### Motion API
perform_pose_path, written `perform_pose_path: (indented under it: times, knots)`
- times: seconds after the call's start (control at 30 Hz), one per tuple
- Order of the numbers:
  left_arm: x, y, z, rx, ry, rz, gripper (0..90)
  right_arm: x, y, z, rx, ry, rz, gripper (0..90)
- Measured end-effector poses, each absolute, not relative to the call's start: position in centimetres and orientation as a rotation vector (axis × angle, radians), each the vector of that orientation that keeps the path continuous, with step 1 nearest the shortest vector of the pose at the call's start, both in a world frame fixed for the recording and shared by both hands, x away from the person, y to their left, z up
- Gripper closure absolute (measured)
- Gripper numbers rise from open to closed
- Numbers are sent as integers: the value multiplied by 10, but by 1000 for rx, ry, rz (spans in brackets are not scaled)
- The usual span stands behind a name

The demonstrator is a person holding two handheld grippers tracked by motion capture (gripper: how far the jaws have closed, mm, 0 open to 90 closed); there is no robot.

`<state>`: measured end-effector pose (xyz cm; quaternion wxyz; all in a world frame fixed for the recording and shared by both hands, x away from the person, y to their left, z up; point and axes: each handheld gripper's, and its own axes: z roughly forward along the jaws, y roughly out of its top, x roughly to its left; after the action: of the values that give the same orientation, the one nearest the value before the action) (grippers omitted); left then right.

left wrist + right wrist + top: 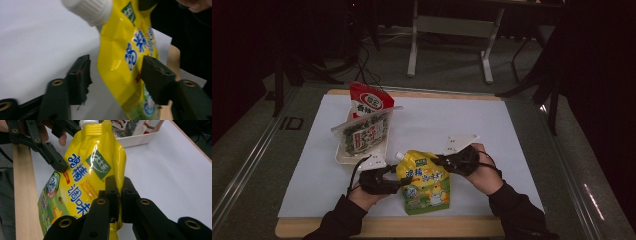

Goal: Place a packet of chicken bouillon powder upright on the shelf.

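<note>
A yellow spouted pouch (424,181) of chicken bouillon stands upright on the white-covered tabletop (492,130), held between two hand-held claws. The right claw (441,161) is clamped tight on the pouch's side edge, its two black jaws pinching the thin seam together. The left claw (398,176) reaches in from the opposite side; its jaws stand partly apart with the pouch's other edge between them, one jaw against the printed face, the other clear of it. Beyond the left claw, a white tray (343,156) holds red and green snack packets (367,120)
</note>
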<state>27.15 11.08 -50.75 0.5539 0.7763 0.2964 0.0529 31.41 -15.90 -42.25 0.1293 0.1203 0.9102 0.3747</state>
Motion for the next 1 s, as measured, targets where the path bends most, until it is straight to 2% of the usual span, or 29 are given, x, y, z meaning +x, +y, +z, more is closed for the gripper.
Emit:
perform_pose_path:
  times: [0.17, 0.2, 0.23, 0.33, 0.47, 0.73, 1.0]
  knots:
    - [270, 112, -502, 1817, 689, 128, 674, 313, -162, -421, 353, 2655, 1108, 864]
    - [268, 112, -498, 1823, 668, 139, 674, 313, -163, -421, 351, 2656, 1113, 864]
    - [268, 112, -497, 1820, 663, 130, 728, 313, -164, -420, 353, 2654, 1117, 865]
    - [266, 112, -490, 1828, 627, 123, 818, 313, -167, -418, 353, 2653, 1138, 865]
    - [263, 111, -478, 1857, 583, 179, 900, 311, -172, -412, 351, 2647, 1175, 864]
    - [267, 112, -471, 1882, 513, 261, 900, 306, -176, -404, 338, 2633, 1204, 863]
    - [270, 115, -478, 1877, 446, 248, 900, 303, -179, -410, 346, 2660, 1243, 854]
